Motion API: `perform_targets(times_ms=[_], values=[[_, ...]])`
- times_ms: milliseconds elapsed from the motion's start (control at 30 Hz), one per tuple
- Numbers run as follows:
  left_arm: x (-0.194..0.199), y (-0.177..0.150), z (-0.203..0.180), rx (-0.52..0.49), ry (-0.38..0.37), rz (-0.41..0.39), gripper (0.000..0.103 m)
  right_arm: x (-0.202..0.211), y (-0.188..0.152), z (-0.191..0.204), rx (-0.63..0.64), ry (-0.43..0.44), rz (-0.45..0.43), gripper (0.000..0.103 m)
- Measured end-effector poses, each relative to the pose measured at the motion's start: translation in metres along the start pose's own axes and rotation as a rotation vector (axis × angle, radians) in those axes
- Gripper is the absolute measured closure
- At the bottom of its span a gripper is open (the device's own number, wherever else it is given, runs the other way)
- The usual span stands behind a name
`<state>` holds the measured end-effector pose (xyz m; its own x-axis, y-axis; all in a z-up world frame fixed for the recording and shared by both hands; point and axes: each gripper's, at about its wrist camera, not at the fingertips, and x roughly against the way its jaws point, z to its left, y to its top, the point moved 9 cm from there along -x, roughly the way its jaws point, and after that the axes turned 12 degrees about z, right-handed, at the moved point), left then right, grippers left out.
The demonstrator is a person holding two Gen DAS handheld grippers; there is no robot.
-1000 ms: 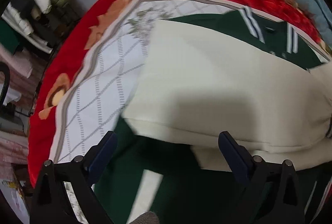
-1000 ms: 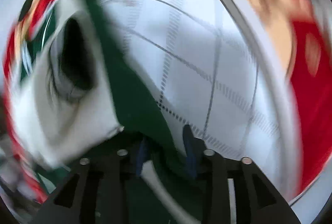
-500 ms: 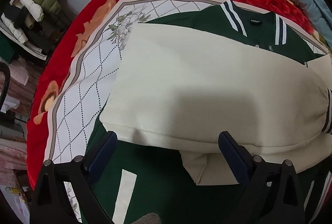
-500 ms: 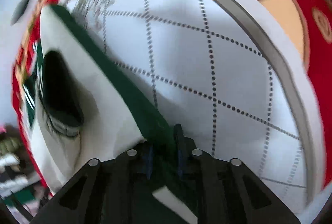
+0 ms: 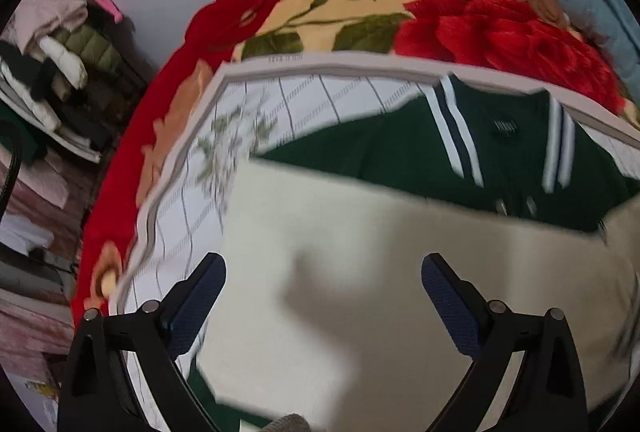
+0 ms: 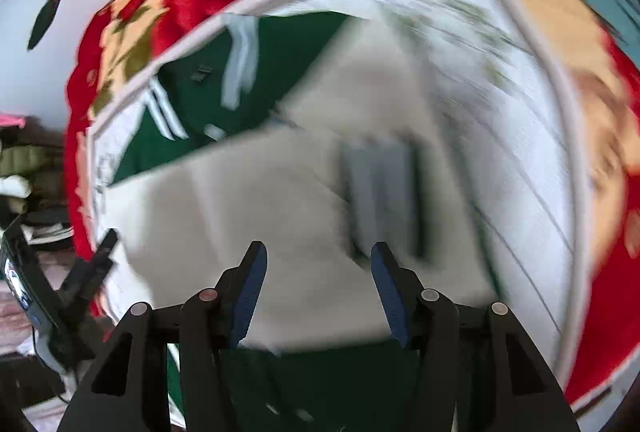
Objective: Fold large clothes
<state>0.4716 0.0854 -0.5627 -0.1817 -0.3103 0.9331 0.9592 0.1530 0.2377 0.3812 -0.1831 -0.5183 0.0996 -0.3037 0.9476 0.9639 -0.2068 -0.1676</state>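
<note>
Green jacket (image 5: pixel 404 152) with smooth cream sleeves (image 5: pixel 360 272), plush floral blanket (image 5: pixel 480 32), left gripper (image 5: pixel 322 290) and right gripper (image 6: pixel 318 272) released

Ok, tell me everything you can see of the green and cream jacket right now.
The jacket lies flat on the white checked sheet over a red floral blanket. Its body is dark green, with a striped collar and a small dark neck label. Both cream sleeves, smooth and leather-like, are folded across the front; one ends in a striped cuff, blurred. The left gripper and the right gripper are both open above it, holding nothing.
</note>
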Motion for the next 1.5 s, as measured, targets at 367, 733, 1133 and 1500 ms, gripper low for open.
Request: perform_targets(times_ms=[367,733,1133,1500], values=[[-0.073,0.054,-0.014,-0.051,0.150,0.042,0.003,-0.139,0.153,0.088,0.139,-0.221,0.120,0.064],[-0.077,0.052,-0.018,-0.057,0.113,0.035,0.003,-0.112,0.159,0.113,0.035,-0.126,-0.041,0.097],[-0.022,-0.001,0.032,0.011,0.055,0.018,0.003,-0.092,0.117,0.094,0.087,0.003,0.083,0.045],[-0.028,-0.252,0.055,-0.134,0.084,0.340,0.003,-0.169,-0.186,0.035,0.088,-0.086,0.472,0.042]])
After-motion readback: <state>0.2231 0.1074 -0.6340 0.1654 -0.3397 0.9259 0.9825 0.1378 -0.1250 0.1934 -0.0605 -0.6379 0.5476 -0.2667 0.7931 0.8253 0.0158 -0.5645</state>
